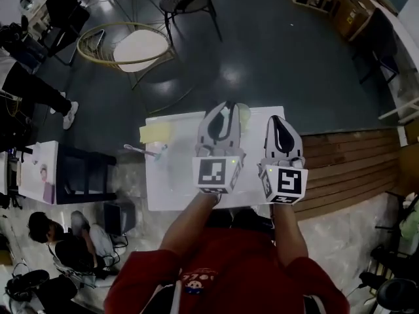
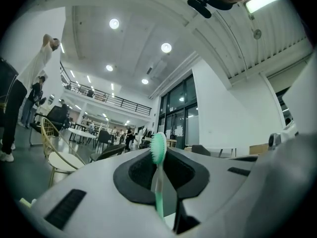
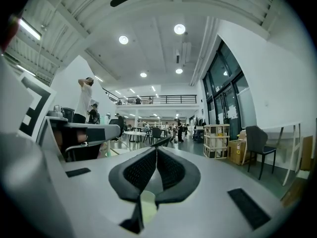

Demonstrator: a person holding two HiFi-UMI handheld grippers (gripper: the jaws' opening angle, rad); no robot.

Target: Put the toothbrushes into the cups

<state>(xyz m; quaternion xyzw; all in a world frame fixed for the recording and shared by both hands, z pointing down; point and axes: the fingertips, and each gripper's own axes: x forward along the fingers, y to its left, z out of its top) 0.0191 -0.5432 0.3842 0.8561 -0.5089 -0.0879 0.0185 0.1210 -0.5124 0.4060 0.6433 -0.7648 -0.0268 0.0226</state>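
We hold the left gripper [image 1: 226, 106] over the white, smooth-topped table [image 1: 175, 191]. Its grey moulded jaws, lined with black ribbed pads, are clamped on the green toothbrush [image 2: 158, 155]. The brush stands upright in the narrow gap between the pads. It has a slim translucent green plastic handle, paler at the neck, and an oval head of short mint-green bristles that rises just above the jaw tips.

The right gripper [image 1: 276, 120] hangs just beside the left one, also over the table. Its two curved jaws meet at the tips with nothing pinched between the cross-hatched black pads. Through the small opening at their base a pale greenish round shape shows, too blurred for us to name.

Each gripper carries a white cube printed with black square markers at its near end.

A pale green cup [image 1: 243, 114] with a round rim stands on the table, just behind the left gripper's tips. Further left on the tabletop lie a soft-looking yellow rectangular pad [image 1: 155, 133] and, near it, a second toothbrush [image 1: 145, 151], thin, whitish and lying flat.
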